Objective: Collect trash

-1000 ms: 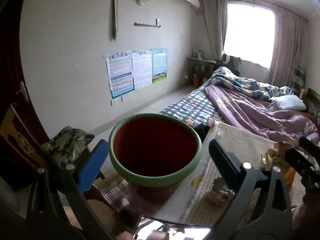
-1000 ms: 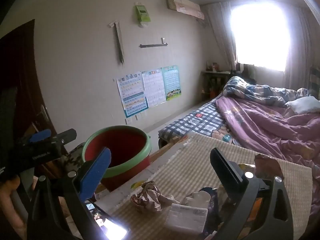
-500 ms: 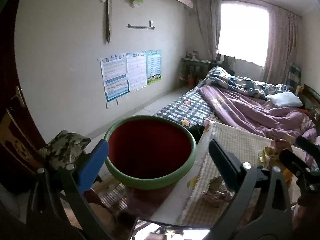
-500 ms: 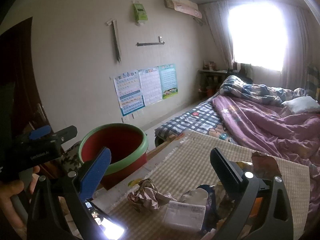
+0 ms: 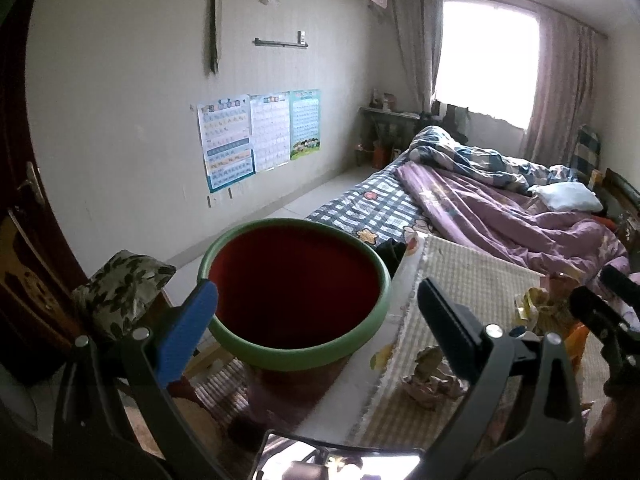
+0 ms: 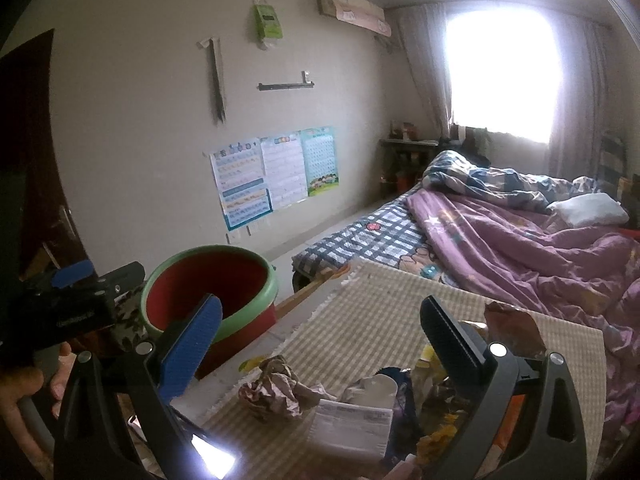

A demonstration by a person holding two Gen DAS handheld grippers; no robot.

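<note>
Both grippers — left gripper (image 5: 316, 312), right gripper (image 6: 320, 328) — are hovering released, grasping nothing. Trash pile (image 6: 340, 404) is lying near, right of the bin (image 6: 208, 280); next: clench the paper wad (image 6: 276, 388).

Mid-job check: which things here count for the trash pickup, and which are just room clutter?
For the job:
- bin, red with green rim
- crumpled paper
- white wrapper
- brown foil scrap
- left tongs and right tongs, both open and empty

Just lying about:
- checked mat
- bed quilt
- pillow
- wall posters
</note>
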